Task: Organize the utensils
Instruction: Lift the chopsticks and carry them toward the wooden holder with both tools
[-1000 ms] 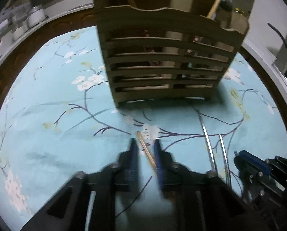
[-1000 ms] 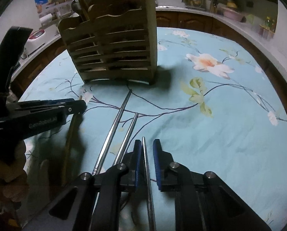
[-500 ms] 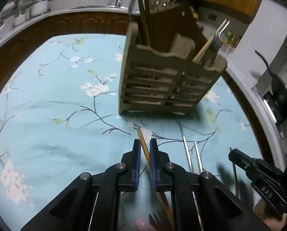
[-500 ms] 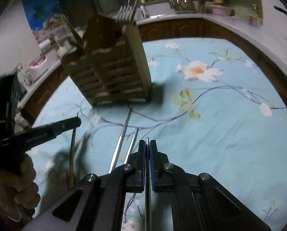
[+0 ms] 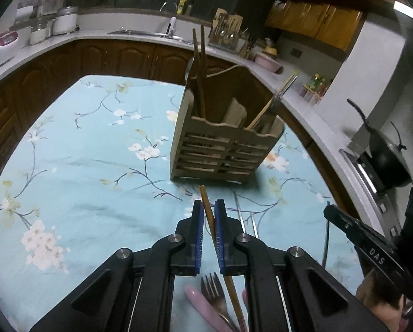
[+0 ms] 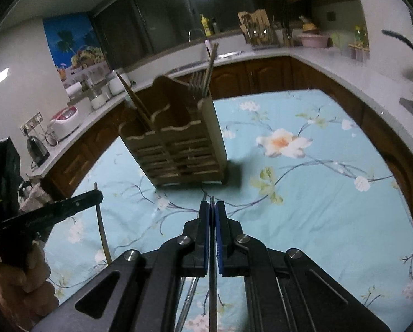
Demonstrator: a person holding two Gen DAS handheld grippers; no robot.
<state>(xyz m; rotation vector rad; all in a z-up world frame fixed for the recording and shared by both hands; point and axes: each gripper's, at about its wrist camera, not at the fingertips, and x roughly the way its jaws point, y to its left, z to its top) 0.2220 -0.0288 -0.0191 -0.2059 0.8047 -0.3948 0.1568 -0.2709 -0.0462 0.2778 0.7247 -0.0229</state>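
Observation:
A wooden slatted utensil holder (image 5: 223, 146) stands on the blue floral tablecloth (image 5: 81, 166); it also shows in the right wrist view (image 6: 178, 144), with chopsticks and a fork in it. My left gripper (image 5: 208, 207) is shut on a wooden chopstick (image 5: 209, 215), lifted above the table in front of the holder. My right gripper (image 6: 212, 210) is shut on a metal chopstick (image 6: 212, 262), also lifted. Two metal chopsticks (image 5: 246, 221) lie on the cloth. A fork (image 5: 214, 293) and a pink handle (image 5: 203, 310) lie below my left gripper.
A kitchen counter (image 5: 123, 34) with a sink, jars and a knife block curves behind the table. A black pan (image 5: 386, 160) sits on the stove at the right. The left gripper shows in the right wrist view (image 6: 68, 207), with its chopstick.
Both grippers closed on their chopsticks and lifted them off the cloth. Both views have risen and pulled back from the holder.

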